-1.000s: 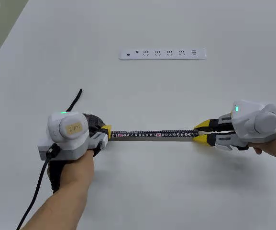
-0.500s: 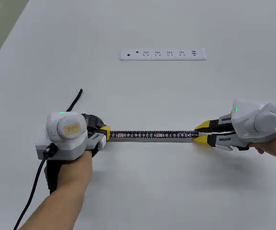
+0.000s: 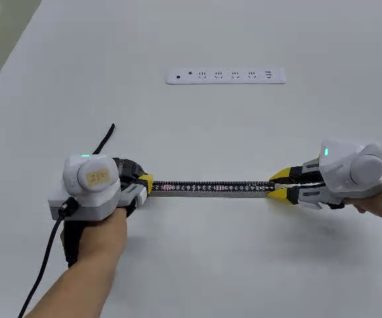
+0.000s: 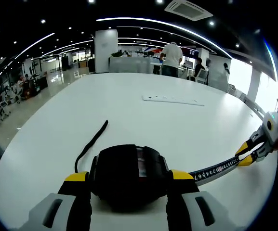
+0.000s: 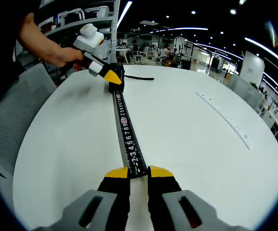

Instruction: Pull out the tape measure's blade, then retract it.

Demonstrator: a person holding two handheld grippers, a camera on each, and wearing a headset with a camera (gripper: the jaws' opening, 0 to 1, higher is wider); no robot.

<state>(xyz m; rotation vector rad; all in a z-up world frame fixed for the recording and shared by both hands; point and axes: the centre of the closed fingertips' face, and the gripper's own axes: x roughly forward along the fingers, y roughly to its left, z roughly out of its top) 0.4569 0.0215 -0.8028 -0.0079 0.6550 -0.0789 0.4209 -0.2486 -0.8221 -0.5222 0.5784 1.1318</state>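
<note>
Tape measure blade (image 3: 210, 187), a dark steel strip printed with white numerals, was pinched at its tip between the yellow-tipped fingers (image 5: 117, 172) of the right gripper (image 5: 135, 172), which were closed on it with almost no gap. The left gripper (image 4: 129, 176) had its own yellow-tipped fingers (image 4: 76, 177) clamped on either flank of the black, rounded tape measure case (image 4: 129, 163), which sat on the white tabletop (image 3: 210, 265).

In the head view the blade ran drawn out and straight, its long axis going from the case at 9 o'clock to the right gripper at 3 o'clock. In the right gripper view the case sat ahead at about 12 o'clock.

The pull-out looked done. I judged that retraction would call for the right gripper to travel along that same line toward 9 o'clock — sideways drift could kink the blade.

A black cord (image 3: 104, 139) trailed from the case toward 11 o'clock, and a white power strip (image 3: 225, 75) lay well apart at 12 o'clock.
</note>
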